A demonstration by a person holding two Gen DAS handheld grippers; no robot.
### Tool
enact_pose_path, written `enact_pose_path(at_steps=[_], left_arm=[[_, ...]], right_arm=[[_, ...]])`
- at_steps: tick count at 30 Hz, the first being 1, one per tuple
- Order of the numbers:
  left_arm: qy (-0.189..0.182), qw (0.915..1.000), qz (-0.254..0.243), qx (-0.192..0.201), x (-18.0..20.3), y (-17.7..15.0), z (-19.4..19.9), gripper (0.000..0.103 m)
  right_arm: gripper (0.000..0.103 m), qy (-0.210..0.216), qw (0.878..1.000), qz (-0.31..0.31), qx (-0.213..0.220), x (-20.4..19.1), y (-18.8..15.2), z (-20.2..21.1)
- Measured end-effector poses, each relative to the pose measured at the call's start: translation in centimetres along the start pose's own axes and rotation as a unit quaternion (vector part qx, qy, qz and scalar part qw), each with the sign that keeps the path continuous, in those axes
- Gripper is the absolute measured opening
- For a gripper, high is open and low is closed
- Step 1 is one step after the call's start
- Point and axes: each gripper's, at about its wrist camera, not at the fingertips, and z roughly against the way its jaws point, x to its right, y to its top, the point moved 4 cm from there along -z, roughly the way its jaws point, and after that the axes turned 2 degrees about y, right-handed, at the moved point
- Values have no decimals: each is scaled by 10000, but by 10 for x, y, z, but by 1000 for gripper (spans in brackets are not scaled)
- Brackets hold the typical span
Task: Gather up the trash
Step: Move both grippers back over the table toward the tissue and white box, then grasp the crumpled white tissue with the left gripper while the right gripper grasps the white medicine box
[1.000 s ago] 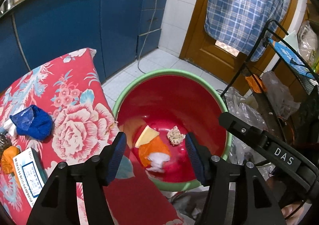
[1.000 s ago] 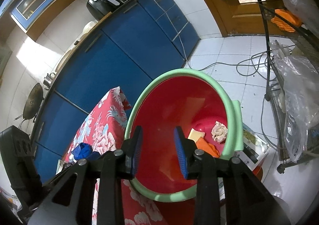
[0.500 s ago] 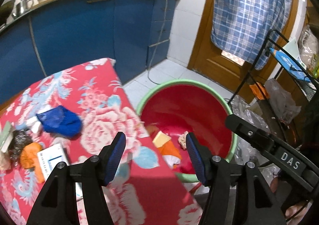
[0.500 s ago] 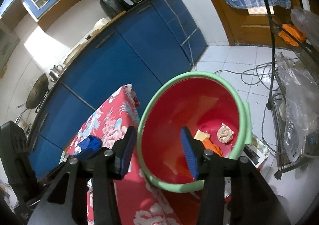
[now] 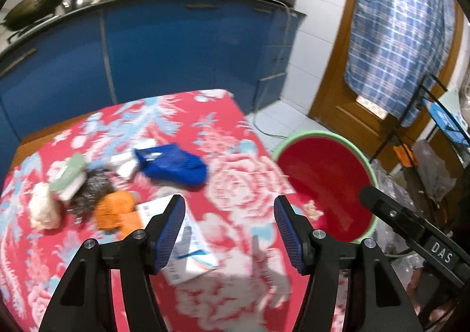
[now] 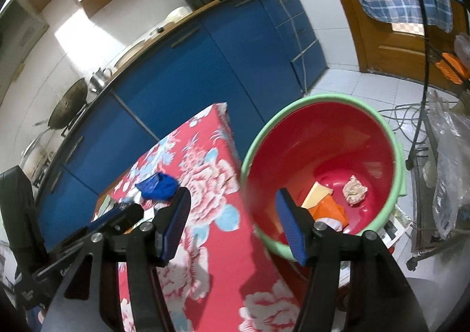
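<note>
Between drops: we turn from the basin toward the litter left on the desk.

Along the desk's [image 5: 241,185] left edge lie a pale crumpled wad [image 5: 44,210], a green-and-white packet [image 5: 69,176], an orange wrapper [image 5: 114,208], a white printed box [image 5: 188,246] and a blue bag [image 5: 173,164] nearer the middle. Our left gripper [image 5: 229,232] hangs tilted down over the box, jaws wide and empty. Our right gripper [image 6: 232,223], jaws just opened and holding nothing, straddles the desk's right edge. Off that edge stands the red basin [image 6: 323,138], with scraps in it. Next, we judge, a descent onto one piece.
</note>
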Motion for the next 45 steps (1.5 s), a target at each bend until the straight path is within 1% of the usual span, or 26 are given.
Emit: enact_pose_path(at_steps=[7, 13, 16, 22, 25, 29, 33, 35, 37, 39, 45], left_arm=[[421, 9987, 254, 139, -52, -2, 13, 65], [854, 9952, 413, 236, -98, -6, 22, 65], [1009, 9935, 482, 227, -118, -7, 25, 65], [1440, 9875, 592, 240, -162, -11, 25, 65], [1572, 9851, 691, 118, -182, -16, 19, 65], [1589, 9837, 842, -37, -200, -22, 8, 65], [1558, 9836, 901, -135, -207, -26, -4, 65], [1503, 9842, 914, -186, -209, -26, -12, 65], [1389, 9857, 920, -255, -210, -27, -18, 65], [1360, 9856, 956, -302, -212, -29, -24, 65], [1275, 9846, 1179, -197, -223, -30, -30, 65]], right_arm=[[64, 29, 9997, 234, -104, -26, -11, -9], [65, 37, 9991, 361, -216, -43, -21, -16], [66, 38, 9986, 462, -266, -54, -26, -22], [66, 30, 9974, 581, -437, -69, -38, -35], [67, 35, 9965, 642, -533, -77, -44, -42], [70, 45, 9954, 740, -606, -85, -50, -49], [73, 32, 9944, 825, -660, -94, -54, -56], [77, 34, 9938, 882, -677, -98, -56, -59], [78, 21, 9932, 932, -693, -102, -58, -61], [78, 11, 9922, 1000, -750, -106, -61, -66], [79, -48, 9889, 1187, -891, -116, -69, -78]])
